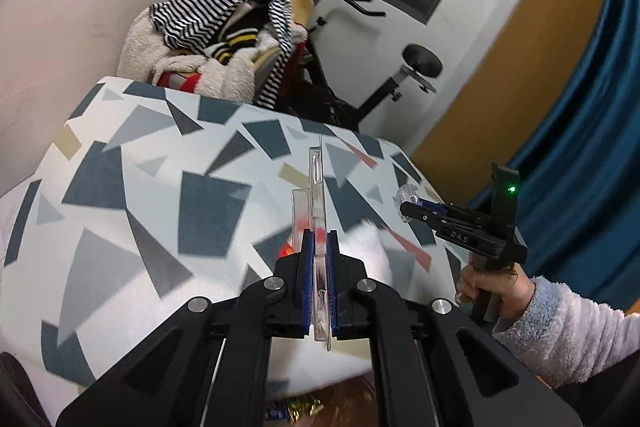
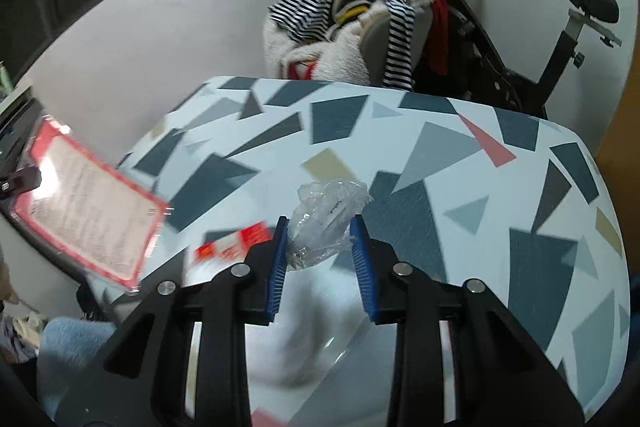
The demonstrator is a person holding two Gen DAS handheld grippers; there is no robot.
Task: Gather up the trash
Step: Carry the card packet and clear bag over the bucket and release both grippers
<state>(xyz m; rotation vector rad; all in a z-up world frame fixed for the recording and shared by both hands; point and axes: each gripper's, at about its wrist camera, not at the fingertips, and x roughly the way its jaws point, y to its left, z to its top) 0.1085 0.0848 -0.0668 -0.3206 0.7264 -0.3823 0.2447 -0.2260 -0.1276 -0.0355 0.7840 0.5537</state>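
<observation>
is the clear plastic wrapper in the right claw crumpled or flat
Crumpled: the clear plastic wrapper bunches into wrinkled folds between the right claw's blue pads.

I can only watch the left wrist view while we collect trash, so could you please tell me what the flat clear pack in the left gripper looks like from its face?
Observer: From the right wrist view, the clear pack has a red-bordered printed card inside, and the left gripper is shut on it.
Operator: Thank you. What is the right gripper carrying?
Observer: The right gripper holds a crumpled clear plastic wrapper between its blue pads.
Operator: Is any trash left on the patterned table?
Observer: Yes, a small red and white packet lies on the patterned table, just left of the right gripper's fingers.
</observation>
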